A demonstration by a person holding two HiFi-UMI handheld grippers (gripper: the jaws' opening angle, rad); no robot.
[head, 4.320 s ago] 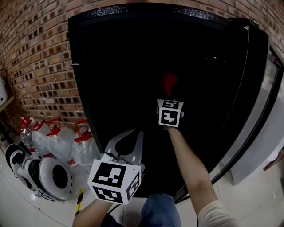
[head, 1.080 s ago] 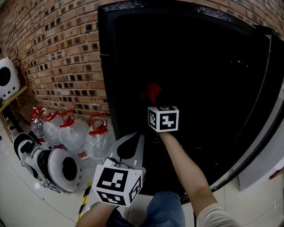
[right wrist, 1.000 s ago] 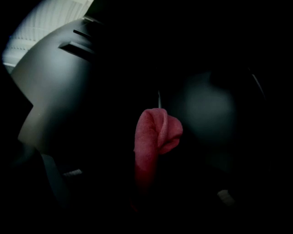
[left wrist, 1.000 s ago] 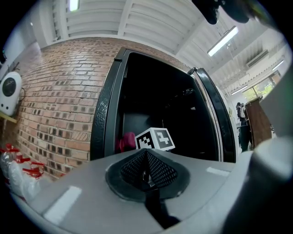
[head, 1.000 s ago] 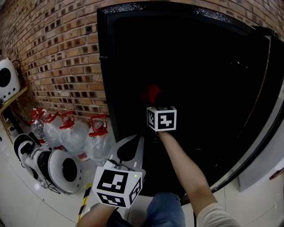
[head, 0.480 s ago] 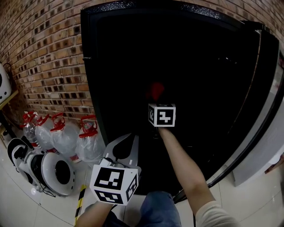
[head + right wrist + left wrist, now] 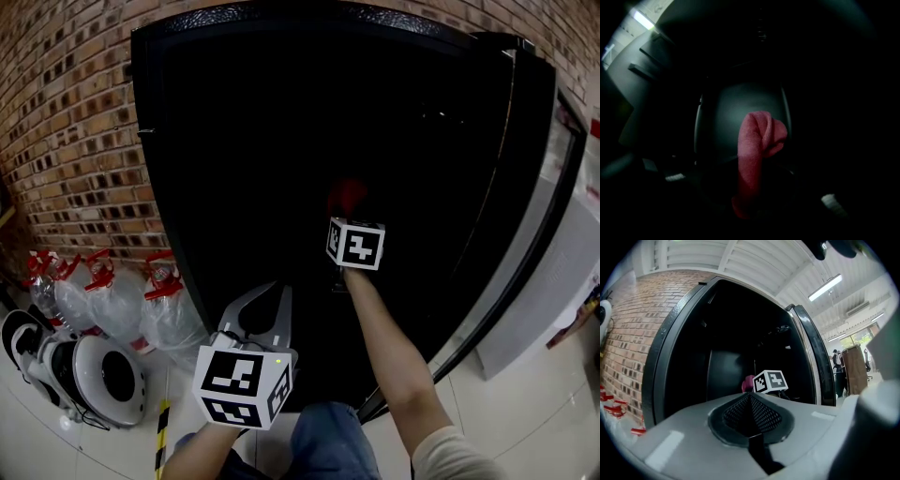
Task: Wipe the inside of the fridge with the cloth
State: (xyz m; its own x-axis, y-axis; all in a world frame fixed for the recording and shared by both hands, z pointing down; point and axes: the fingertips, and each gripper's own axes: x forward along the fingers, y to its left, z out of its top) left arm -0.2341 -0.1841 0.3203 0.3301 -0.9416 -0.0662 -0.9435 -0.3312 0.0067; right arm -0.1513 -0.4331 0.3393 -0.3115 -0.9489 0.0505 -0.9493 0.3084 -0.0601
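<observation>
Nearest the person, the left gripper (image 7: 277,292) hung low outside the fridge (image 7: 155,187), just before its lower left edge. Its jaws were closed tip to tip with nothing between them. Left of it, clear water bottles (image 7: 112,300) with red caps and a white round appliance (image 7: 98,375) stood on the tiled floor (image 7: 525,412) along the brick wall (image 7: 66,122), crowding that side. On the right the door (image 7: 539,187) stood swung open, its dark edge well clear of the arm, so the whole black opening lay free.

The person's right forearm (image 7: 384,337) reached through the middle of that opening, apart from both side edges. Beyond it the right gripper (image 7: 749,190) was inside the cabinet, its marker cube (image 7: 356,244) facing up. Its jaws were clamped narrowly on the lower end of the red cloth (image 7: 347,195), which stood up past the tips and folded over at the top. Behind the cloth lay the pale back panel (image 7: 724,112); whether the cloth touched it could not be told
</observation>
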